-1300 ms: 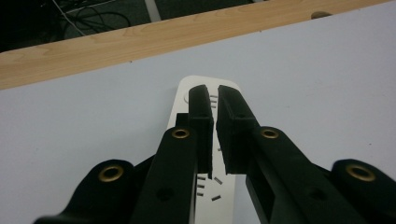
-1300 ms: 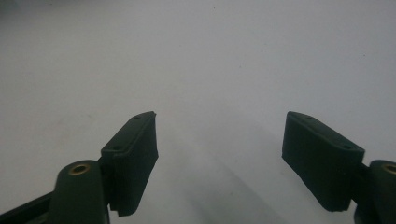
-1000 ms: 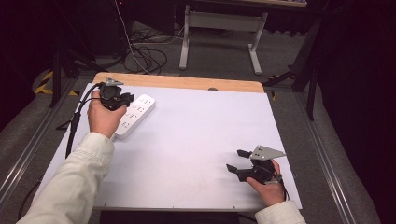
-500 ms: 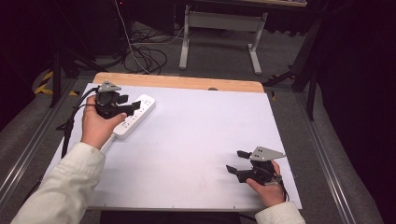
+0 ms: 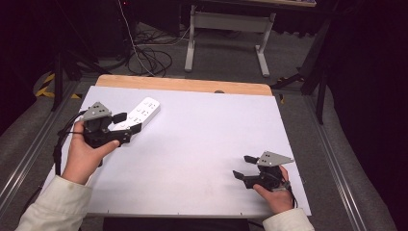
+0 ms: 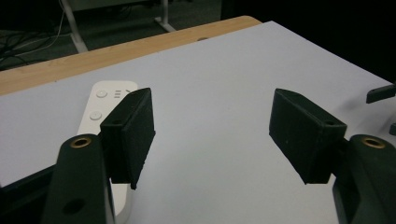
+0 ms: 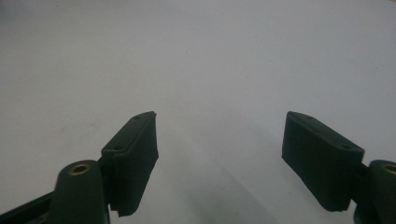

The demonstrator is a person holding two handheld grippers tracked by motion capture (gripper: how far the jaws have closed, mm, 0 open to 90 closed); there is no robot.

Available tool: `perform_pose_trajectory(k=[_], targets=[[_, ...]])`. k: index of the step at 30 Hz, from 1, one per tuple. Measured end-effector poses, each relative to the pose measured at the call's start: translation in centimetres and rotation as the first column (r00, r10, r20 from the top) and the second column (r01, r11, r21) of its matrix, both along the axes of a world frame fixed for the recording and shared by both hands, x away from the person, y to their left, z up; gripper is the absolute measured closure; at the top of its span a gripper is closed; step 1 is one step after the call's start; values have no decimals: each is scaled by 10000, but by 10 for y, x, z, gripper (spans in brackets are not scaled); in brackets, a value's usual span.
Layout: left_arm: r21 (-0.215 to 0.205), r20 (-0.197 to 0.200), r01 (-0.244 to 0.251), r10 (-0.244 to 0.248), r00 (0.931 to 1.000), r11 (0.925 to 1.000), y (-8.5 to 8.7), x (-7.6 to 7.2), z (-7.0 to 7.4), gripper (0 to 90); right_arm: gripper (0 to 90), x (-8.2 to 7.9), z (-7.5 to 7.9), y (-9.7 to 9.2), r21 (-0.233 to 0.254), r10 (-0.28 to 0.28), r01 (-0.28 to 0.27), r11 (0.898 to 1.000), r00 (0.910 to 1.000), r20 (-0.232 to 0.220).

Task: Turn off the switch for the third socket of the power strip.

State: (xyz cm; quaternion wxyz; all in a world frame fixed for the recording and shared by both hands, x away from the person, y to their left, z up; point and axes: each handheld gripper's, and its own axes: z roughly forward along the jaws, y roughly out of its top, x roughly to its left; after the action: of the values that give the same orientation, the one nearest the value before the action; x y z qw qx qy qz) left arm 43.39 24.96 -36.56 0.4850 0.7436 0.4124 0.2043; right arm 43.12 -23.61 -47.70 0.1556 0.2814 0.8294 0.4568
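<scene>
Holding my left gripper point(image 5: 129, 123) over the near end of the long white plastic power strip point(image 5: 136, 114), I keep its fingers point(image 6: 133, 130) spread wide and empty above the white-topped bench point(image 5: 202, 130). The strip lies at the bench's far left. My right gripper point(image 5: 245, 167) rests near the front right, fingers point(image 7: 135, 154) wide apart, gripping nothing.

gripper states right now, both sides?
Left gripper: open, holding nothing, one jaw over the white power strip.
Right gripper: open, holding nothing, low over the bare white table.
</scene>
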Motion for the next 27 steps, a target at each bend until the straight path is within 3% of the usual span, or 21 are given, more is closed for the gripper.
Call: perform_pose_trajectory(k=[11,20,24,27], targets=[[-376,582,574,-552,9968,9976,7,-36,-20,292,274,-2,0,1,-13,1,-1,10000,10000,26],[-691,779,1126,-1072,9912,9912,11,-52,-46,284,275,-2,0,1,-87,-66,66,9999,10000,-2],[-861,1067,1176,-1082,9884,9893,15,-57,-56,280,275,-2,0,0,-70,-62,62,10000,10000,14],[-989,1049,1216,-1112,9883,9876,18,-59,-63,275,275,-2,0,1,-75,-40,40,10000,10000,8]])
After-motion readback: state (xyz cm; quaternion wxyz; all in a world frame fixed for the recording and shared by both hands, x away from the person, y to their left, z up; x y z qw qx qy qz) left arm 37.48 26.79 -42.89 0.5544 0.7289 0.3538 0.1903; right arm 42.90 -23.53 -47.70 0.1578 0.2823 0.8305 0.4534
